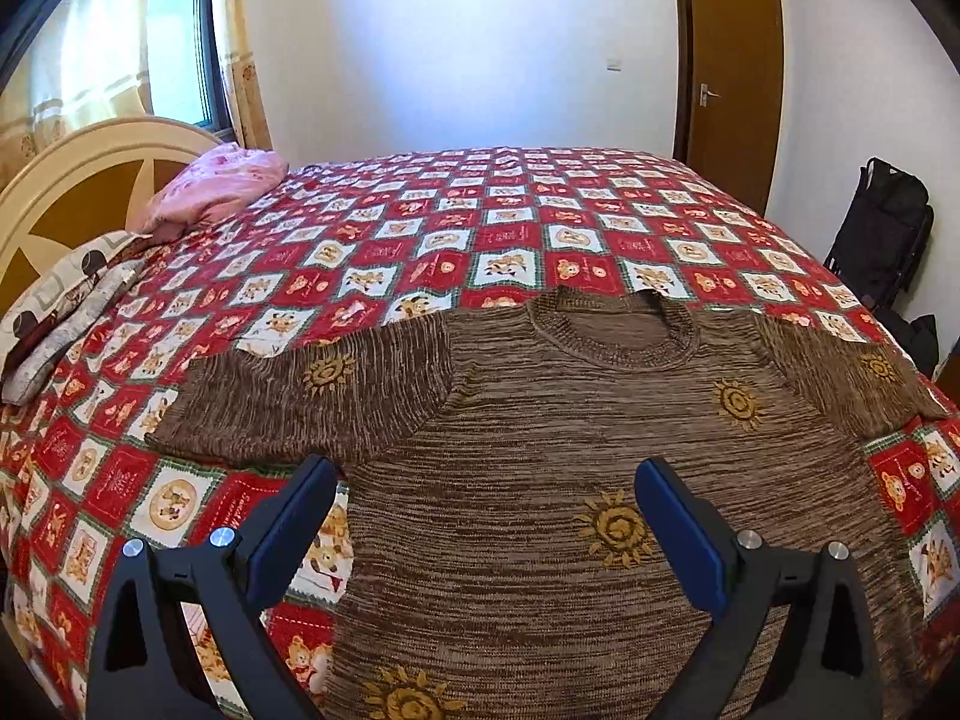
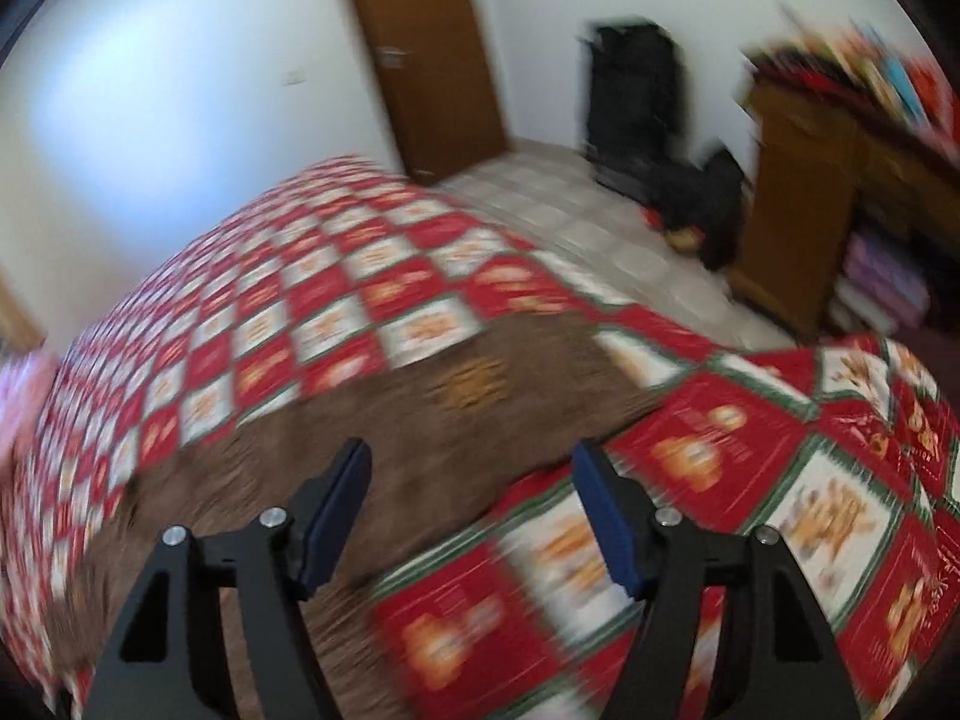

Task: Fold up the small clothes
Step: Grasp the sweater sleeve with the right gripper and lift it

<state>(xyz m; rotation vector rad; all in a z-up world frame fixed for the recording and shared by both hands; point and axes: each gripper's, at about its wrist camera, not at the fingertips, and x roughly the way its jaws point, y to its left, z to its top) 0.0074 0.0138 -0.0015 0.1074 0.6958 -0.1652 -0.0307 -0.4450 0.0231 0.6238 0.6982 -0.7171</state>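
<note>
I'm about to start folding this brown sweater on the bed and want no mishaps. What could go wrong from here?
The sweater lies flat, both sleeves spread. The right gripper, open and empty, sits over the sleeve's edge in a blurred view, so it may pinch the bedspread too. The left gripper, open over the body, might grab only the top layer.

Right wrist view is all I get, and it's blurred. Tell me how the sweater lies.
Observer: The brown sweater lies flat on the checked bedspread, front up, neckline toward the far side of the bed.
Operator: Report the sleeves.
Observer: Both are spread out sideways, none folded in yet.
Operator: Give me the left gripper.
Observer: The left gripper is open above the sweater's lower body, fingers holding no cloth.
Operator: Say what's at the head of the bed.
Observer: A pink bundle lies by the cream headboard.
</note>
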